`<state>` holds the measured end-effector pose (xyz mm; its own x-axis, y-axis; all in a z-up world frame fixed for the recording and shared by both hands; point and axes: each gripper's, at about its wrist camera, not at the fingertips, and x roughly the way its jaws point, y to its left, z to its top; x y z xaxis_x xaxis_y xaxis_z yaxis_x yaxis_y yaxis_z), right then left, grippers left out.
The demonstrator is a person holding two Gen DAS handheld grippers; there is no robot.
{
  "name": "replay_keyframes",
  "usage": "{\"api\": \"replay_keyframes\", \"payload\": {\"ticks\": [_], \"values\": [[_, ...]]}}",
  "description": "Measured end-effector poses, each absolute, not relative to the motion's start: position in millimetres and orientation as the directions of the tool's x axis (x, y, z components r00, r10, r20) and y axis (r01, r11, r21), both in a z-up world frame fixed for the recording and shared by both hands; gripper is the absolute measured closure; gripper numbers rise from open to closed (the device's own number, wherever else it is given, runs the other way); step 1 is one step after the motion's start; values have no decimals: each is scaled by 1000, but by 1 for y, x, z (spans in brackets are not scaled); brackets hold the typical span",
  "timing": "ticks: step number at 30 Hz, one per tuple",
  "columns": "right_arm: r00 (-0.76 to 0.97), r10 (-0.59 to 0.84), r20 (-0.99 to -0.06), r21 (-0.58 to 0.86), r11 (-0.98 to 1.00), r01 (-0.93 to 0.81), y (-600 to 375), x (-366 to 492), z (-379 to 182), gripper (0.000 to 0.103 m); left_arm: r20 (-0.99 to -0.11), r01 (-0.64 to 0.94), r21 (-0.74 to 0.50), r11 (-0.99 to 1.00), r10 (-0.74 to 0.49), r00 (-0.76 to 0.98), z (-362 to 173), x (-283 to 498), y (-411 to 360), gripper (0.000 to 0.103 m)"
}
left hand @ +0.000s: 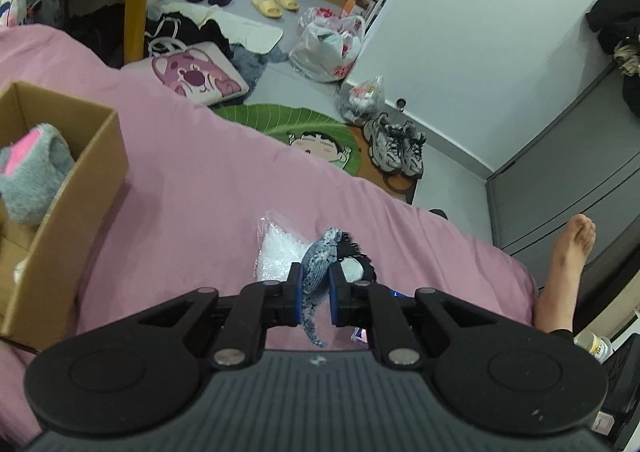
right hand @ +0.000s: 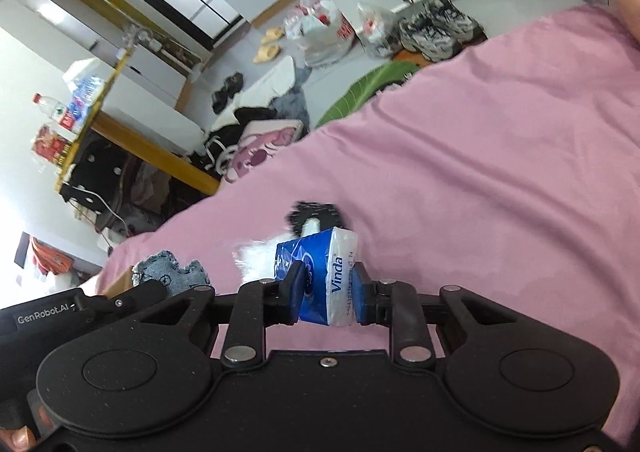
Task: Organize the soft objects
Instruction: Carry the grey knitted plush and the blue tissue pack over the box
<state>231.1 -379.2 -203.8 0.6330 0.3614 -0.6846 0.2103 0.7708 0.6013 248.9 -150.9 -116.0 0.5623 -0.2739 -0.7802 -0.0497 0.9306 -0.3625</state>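
Black linkage bodies, silver pivot screws; blue-padded fingers (left hand: pixel 297 294); "GenRobot.AI" marking (right hand: pixel 43 318).

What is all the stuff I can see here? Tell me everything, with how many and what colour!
Denim cloth piece: 1, blue-white, between left fingers.
Tissue pack: 1, blue and white, between right fingers.
Clear bag: 1, white filling, on the bed.
Black-white soft thing: 1, on the bed beside the clear bag.
Cardboard box: 1, brown, on the bed.
Plush toy: 1, grey and pink, in the box.
Bedsheet: 1, pink.
Sneakers: 2, grey-white, on the floor.
Slippers: 2 yellow, 2 black, on the floor.
Leaf mat: 1, green, on the floor.
Plastic bags: 2, clear, on the floor.
Foot: 1, bare, beside the bed.
Left gripper: 1, black.
Right gripper: 1, black.
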Motion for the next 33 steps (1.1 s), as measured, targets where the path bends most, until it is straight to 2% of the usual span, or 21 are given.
{"api": "replay_keyframes", "payload": {"ticks": [17,33], "values": [[746,313,-587,589,798,129,-356,174,-150,79,-683,-18,-374,927,-262,682,-57,197,-106,91],[803,284,-524,556,828,70,-323,145,-113,79,-654,-46,-394,918,-244,716,-30,164,-45,91]]}}
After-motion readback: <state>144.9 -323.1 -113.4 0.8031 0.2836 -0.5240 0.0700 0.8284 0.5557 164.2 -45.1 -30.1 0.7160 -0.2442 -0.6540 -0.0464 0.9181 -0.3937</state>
